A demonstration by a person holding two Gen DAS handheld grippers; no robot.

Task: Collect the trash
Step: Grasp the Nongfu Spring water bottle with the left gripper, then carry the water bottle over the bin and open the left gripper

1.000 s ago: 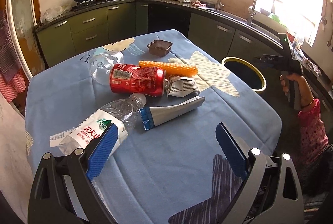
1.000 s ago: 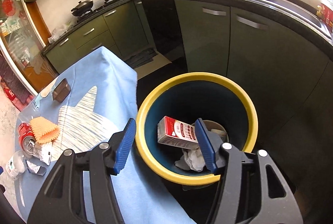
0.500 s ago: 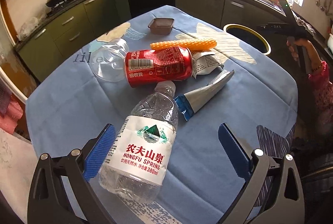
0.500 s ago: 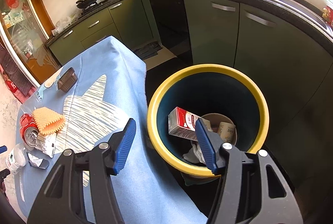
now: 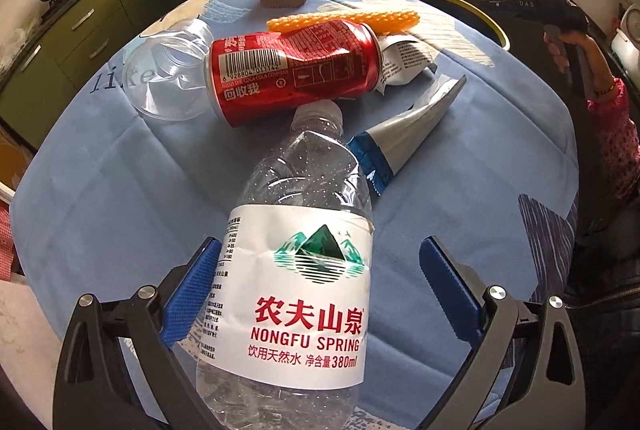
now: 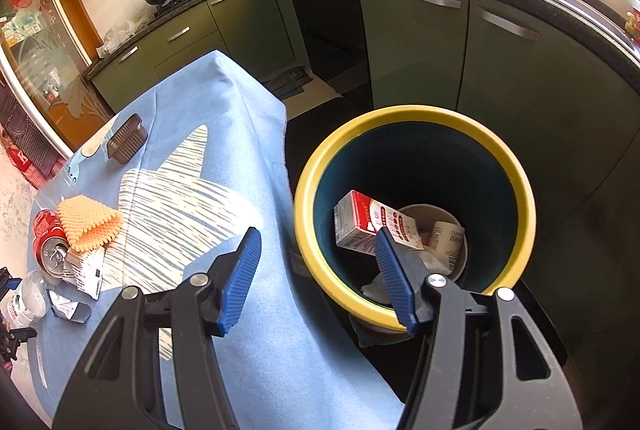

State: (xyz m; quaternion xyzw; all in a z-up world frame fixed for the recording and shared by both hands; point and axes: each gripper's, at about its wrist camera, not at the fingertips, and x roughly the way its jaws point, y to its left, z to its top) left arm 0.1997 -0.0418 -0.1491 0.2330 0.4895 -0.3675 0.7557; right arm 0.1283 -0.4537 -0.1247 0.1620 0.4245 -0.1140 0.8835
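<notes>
The left tool point(image 5: 320, 294) is spread wide, and the clear plastic water bottle with a white label point(image 5: 296, 270) is seen lying between its two blue fingers point(image 5: 192, 294). The left finger sits right by the bottle's side; whether it touches cannot be told. A gap is seen between the bottle and the right finger. The bottle's cap end is pointed away, toward the dented red soda can point(image 5: 296, 70), which is lying on its side on the blue cloth-covered surface point(image 5: 100, 190). A silver and blue squeezed tube point(image 5: 404, 126) is seen just right of the bottle's neck.

The right tool point(image 6: 318, 276) is also spread wide, with nothing held. It is held above the edge of the surface and the round yellow-rimmed trash bin point(image 6: 524, 198). A red and white carton point(image 6: 368, 226) is seen down inside the bin
</notes>
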